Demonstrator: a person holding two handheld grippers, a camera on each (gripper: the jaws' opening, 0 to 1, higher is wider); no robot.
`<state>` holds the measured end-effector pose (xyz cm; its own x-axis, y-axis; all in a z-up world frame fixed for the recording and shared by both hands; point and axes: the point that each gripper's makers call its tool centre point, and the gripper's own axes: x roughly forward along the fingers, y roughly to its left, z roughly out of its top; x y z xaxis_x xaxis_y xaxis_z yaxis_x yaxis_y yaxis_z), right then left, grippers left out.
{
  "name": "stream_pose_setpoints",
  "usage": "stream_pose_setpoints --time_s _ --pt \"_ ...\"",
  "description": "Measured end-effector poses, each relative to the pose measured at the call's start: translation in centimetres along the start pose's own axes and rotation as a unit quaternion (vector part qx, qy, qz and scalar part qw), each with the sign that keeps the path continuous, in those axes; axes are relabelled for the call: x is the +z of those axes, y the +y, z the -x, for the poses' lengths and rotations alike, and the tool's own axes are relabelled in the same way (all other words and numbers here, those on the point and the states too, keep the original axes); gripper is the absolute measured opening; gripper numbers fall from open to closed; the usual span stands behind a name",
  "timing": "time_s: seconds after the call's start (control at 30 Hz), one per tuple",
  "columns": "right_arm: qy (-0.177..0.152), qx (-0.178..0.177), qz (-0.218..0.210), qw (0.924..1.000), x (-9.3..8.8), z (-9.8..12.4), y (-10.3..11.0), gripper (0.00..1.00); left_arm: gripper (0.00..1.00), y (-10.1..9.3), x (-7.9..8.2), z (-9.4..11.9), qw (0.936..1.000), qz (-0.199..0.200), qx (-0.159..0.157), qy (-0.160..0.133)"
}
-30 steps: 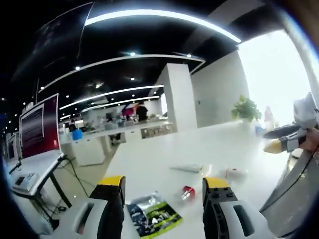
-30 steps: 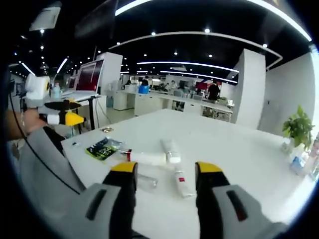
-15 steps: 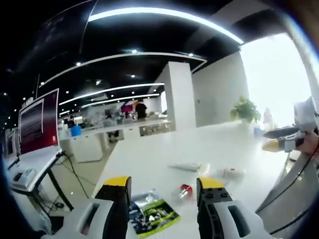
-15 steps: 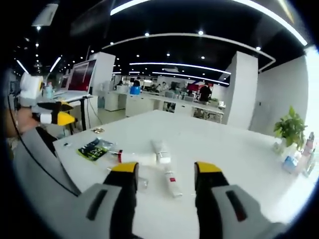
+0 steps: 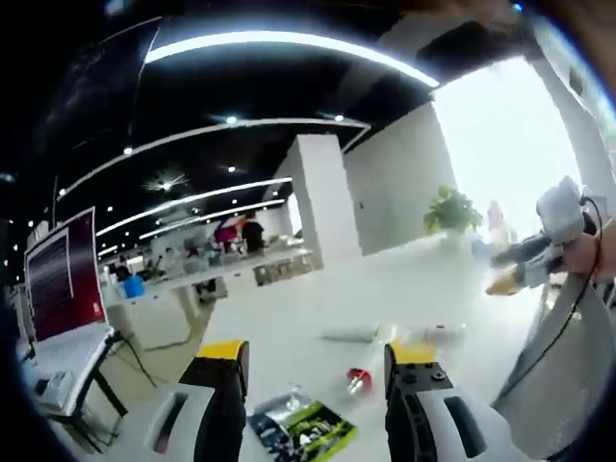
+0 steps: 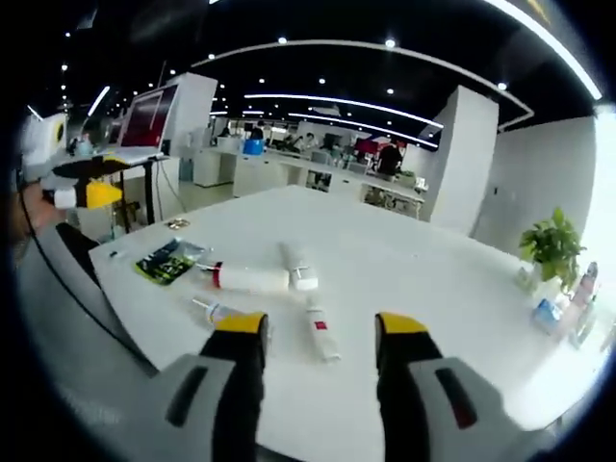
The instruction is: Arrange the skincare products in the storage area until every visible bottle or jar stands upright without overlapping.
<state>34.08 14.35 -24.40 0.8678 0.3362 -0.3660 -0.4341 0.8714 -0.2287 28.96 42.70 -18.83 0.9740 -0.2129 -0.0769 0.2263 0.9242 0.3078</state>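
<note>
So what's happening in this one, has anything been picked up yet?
Nothing yet. A person holds a gripper in each hand above a white table. Both the left gripper and the right gripper are open and empty. On the table, several tubes lie on their sides: a white tube with a red cap, another white tube, a slim tube with a red label and a small clear bottle. A green and black sachet lies flat nearby.

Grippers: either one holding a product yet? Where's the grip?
Nothing held. The left gripper and right gripper are both open and empty; the tubes lie on the table.
</note>
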Motion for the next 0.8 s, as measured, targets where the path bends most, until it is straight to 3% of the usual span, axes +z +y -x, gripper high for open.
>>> stream_pose_setpoints --time_s 0.07,0.13,0.17,0.23,0.33,0.4,0.6,0.8 --pt "0.006 0.000 0.003 1.0000 -0.2 -0.1 0.1 0.44 0.58 0.2 -0.5 0.0 1.0000 0.006 0.002 0.001" --pt "0.011 0.005 0.015 0.9998 -0.3 -0.2 0.5 0.44 0.57 0.6 -1.9 -0.1 0.9964 0.078 0.007 0.032" --pt "0.016 0.008 0.023 0.9996 -0.4 -0.3 0.7 0.43 0.56 0.9 -1.8 -0.2 0.9943 0.101 0.007 0.030" --pt "0.021 0.009 0.028 0.9993 -0.5 -0.3 0.9 0.43 0.56 1.6 -1.4 -0.1 0.9939 0.109 0.014 0.006" --pt "0.027 0.015 0.022 0.9993 -0.7 -0.4 1.1 0.43 0.56 2.2 -2.2 0.1 0.9920 0.123 0.021 0.020" --pt "0.034 0.013 0.021 0.9991 -0.9 -0.4 1.0 0.43 0.55 2.1 -2.2 0.0 0.9920 0.124 0.018 0.021" --pt "0.051 0.024 -0.018 0.9983 -1.4 -0.7 1.1 0.43 0.56 0.8 -2.2 -0.1 0.9977 0.063 0.006 0.026" --pt "0.066 0.013 -0.013 0.9976 -2.1 -0.6 0.8 0.43 0.56 0.5 -1.8 0.1 0.9972 0.073 -0.010 0.012"
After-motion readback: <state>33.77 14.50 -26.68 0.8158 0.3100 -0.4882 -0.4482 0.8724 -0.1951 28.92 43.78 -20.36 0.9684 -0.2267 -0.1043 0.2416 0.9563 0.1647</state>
